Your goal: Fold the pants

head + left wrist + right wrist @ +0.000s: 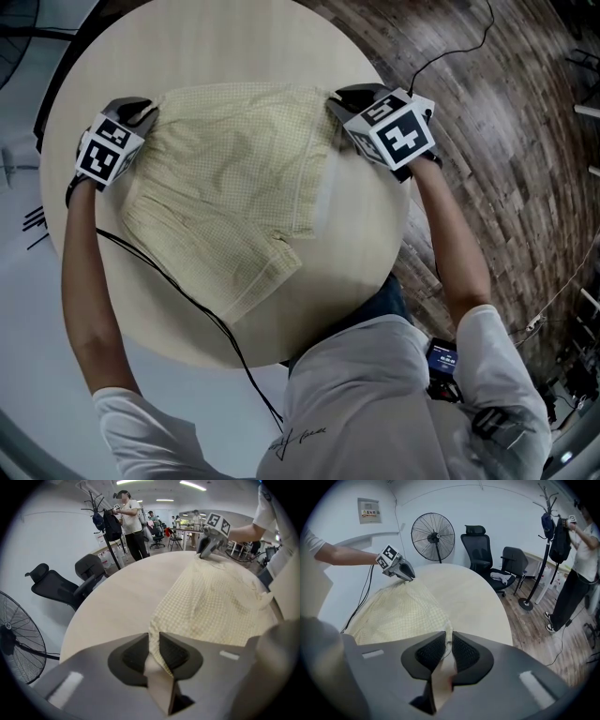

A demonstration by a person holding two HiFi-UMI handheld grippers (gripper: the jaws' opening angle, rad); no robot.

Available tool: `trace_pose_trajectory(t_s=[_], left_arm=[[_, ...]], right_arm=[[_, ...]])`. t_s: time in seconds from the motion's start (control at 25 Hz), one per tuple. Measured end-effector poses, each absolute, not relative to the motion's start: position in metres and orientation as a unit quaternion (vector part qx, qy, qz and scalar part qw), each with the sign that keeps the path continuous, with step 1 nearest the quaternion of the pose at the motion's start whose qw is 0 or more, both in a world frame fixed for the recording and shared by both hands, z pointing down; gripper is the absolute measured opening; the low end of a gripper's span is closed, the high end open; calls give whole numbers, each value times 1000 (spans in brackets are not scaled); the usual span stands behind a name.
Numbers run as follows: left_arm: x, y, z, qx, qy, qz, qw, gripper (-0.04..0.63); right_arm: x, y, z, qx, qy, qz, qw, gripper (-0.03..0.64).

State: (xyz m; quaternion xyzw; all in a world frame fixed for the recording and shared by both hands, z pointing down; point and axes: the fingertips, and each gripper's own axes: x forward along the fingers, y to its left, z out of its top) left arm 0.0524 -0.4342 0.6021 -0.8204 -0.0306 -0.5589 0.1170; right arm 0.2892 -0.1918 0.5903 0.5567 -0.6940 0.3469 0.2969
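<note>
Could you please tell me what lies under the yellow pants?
The round wooden table lies directly under the pants, which are spread flat on it. Anything beneath the cloth itself is covered and cannot be seen.

Pants (230, 187) on table (225, 47), cable (192, 298) at left

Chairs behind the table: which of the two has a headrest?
The black chair beside the standing fan: a separate headrest tops its tall back. The other chair, to its right, has a lower back with nothing above it.
</note>
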Motion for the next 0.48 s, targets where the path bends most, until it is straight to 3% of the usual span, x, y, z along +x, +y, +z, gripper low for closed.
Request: trace_pose_trajectory(t_s=[0.48], left_arm=[[51, -428, 585, -815, -13, -562, 140, 95]], right_arm=[[289, -182, 564, 568, -697, 340, 276, 18]])
